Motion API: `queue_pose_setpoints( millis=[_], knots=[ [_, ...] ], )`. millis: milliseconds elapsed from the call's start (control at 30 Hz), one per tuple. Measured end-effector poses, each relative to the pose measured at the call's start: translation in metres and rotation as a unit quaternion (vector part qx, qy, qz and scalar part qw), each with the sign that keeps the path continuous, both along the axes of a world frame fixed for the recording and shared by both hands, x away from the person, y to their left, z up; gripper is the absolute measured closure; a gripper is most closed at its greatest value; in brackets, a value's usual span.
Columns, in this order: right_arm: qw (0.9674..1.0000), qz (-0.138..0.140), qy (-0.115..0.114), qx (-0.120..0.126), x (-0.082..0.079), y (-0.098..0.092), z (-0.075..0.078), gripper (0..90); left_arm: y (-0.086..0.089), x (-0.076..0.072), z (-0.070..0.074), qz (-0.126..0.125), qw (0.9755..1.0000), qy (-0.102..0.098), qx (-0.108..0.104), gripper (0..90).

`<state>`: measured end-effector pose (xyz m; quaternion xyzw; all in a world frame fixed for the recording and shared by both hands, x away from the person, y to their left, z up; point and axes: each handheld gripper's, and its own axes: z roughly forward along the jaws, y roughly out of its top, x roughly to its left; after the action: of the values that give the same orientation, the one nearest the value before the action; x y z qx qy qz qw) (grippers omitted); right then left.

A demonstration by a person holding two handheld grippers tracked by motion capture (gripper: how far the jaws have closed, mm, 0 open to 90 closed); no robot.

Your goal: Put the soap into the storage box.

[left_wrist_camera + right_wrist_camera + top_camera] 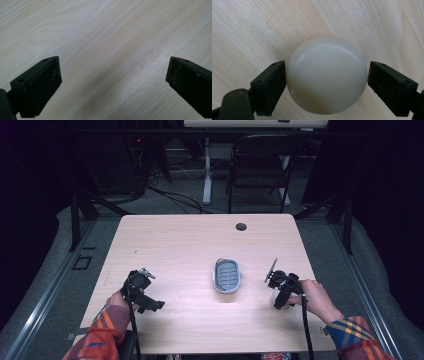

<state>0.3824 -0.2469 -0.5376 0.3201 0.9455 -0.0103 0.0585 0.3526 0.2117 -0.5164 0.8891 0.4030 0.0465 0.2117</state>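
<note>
A light wood-grain table (pixel 190 245) carries the scene; a round cable port (pixel 241 226) sits near its far edge, right of centre. A small grey oblong tray with a ribbed floor (pixel 227 275) rests near the middle of the surface, slightly toward the right and near edges.

Left gripper (pixel 144 292): held by the person's left hand (pixel 119 301) over the near left part of the surface, well apart from the tray. In the left gripper view its jaws stand wide apart, with nothing but bare wood grain between them.

Right gripper (pixel 281 290): held by the person's right hand (pixel 316 299) close to the right edge, to the right of the tray and apart from it. In the right gripper view a smooth, off-white rounded object, soap-like in look (pixel 327 73), lies on the table between the two black jaws. The left jaw pad touches, or very nearly touches, its side; a narrow gap appears to remain at the right jaw pad, so a firm grip cannot be confirmed. The jaws are spread to about the object's width.

Both forearms enter from the near edge in orange plaid sleeves (pixel 97 335). Beyond the far edge stands a dark folding chair (pixel 260 167) on grey floor.
</note>
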Motion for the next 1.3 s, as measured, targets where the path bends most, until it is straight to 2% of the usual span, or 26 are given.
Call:
queue_pose_setpoints(
  millis=[100,133,167,367,600,700,867,1100,1300],
  knots=[
    [1.0000,0.004,0.006,-0.006,0.003,0.000,0.000,18.0,0.000,0.000,0.000,0.001,1.0000,0.000,-0.001,0.1],
    [0.9999,-0.007,0.003,0.010,0.001,0.000,-0.003,18.0,0.000,0.000,0.000,0.000,1.0000,0.001,0.000,0.1],
    [0.9999,0.004,0.009,-0.006,0.004,0.001,0.000,18.2,0.000,0.000,0.000,0.001,1.0000,0.000,0.000,0.1],
    [0.9999,0.005,0.015,-0.004,0.004,0.003,-0.002,23.2,0.000,0.000,0.000,0.000,1.0000,0.000,0.000,0.0],
    [0.9998,0.003,0.020,-0.005,0.005,0.003,0.001,23.8,0.000,0.000,0.000,0.000,1.0000,0.000,0.000,0.1],
    [0.9999,0.001,0.013,0.003,0.004,0.003,0.005,24.1,0.000,0.000,0.000,0.000,1.0000,0.000,0.000,0.0],
    [0.9997,0.009,0.019,-0.010,0.004,0.004,0.006,24.2,0.000,0.000,0.000,0.000,1.0000,0.000,0.000,0.1],
    [0.9999,0.008,0.010,-0.003,0.002,0.006,0.011,24.3,0.000,0.000,0.000,0.000,1.0000,0.000,0.000,0.0],
    [0.9999,0.010,0.008,-0.006,0.004,0.008,0.013,24.3,0.000,-0.001,0.000,0.002,1.0000,-0.002,-0.001,0.1]
  ],
)
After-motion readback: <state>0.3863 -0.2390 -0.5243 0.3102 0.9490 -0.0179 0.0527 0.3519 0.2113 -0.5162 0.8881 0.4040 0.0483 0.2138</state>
